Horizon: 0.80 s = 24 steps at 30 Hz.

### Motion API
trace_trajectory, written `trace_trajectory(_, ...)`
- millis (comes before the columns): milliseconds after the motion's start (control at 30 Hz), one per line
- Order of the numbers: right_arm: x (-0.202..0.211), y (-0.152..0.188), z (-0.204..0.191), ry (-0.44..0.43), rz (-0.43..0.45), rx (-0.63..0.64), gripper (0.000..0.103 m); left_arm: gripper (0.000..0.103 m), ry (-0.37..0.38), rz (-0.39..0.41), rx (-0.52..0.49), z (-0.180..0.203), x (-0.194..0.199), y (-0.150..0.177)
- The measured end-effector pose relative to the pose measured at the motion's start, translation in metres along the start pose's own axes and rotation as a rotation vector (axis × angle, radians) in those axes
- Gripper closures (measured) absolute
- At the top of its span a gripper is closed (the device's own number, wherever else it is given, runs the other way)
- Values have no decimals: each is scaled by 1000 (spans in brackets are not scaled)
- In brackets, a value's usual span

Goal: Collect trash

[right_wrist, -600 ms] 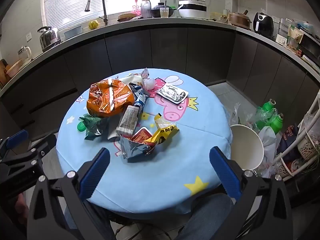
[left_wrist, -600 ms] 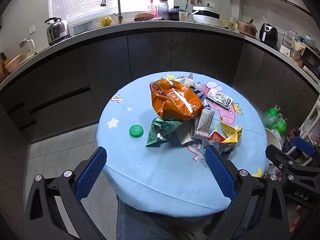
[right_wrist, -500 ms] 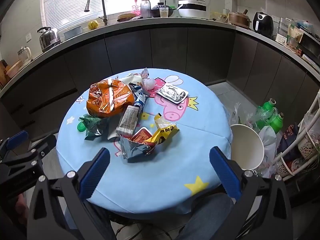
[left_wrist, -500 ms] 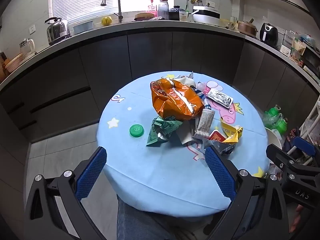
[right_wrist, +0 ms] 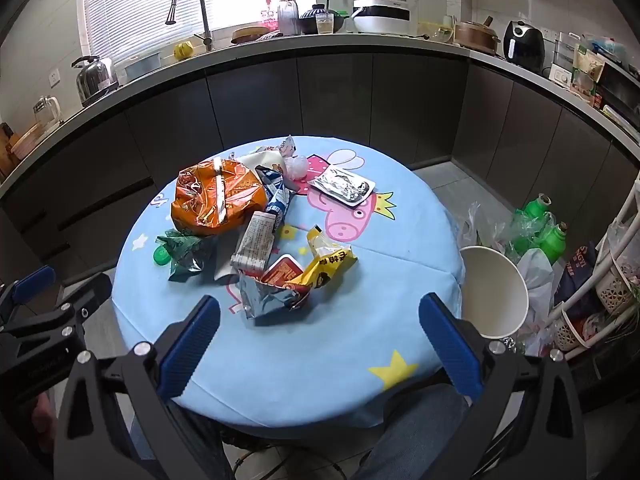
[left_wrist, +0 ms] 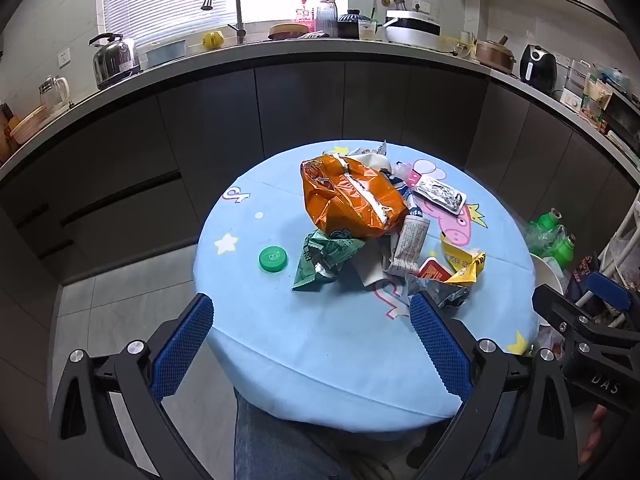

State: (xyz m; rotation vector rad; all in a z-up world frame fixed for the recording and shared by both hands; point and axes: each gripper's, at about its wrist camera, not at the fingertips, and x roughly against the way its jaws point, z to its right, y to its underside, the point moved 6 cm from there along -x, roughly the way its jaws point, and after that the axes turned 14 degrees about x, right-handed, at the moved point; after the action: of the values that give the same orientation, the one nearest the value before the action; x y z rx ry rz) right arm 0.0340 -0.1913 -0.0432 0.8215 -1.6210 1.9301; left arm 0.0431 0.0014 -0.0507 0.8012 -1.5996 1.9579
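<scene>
A pile of trash lies on a round table with a light blue cloth. It holds an orange chip bag, a green wrapper, a green bottle cap, a white sachet, a yellow wrapper, a silver wrapper and a foil tray. My left gripper is open and empty above the table's near edge. My right gripper is open and empty, just short of the silver wrapper.
A white paper bucket stands on the floor right of the table, next to green bottles and plastic bags. Dark cabinets and a cluttered counter curve behind. A white wire rack stands at the far right. The person's legs are under the table.
</scene>
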Motion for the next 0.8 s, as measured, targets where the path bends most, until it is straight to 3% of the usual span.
trace_trajectory(800,2,1,0,4,-1,-7,3,9,1,0,2,1,5,-3)
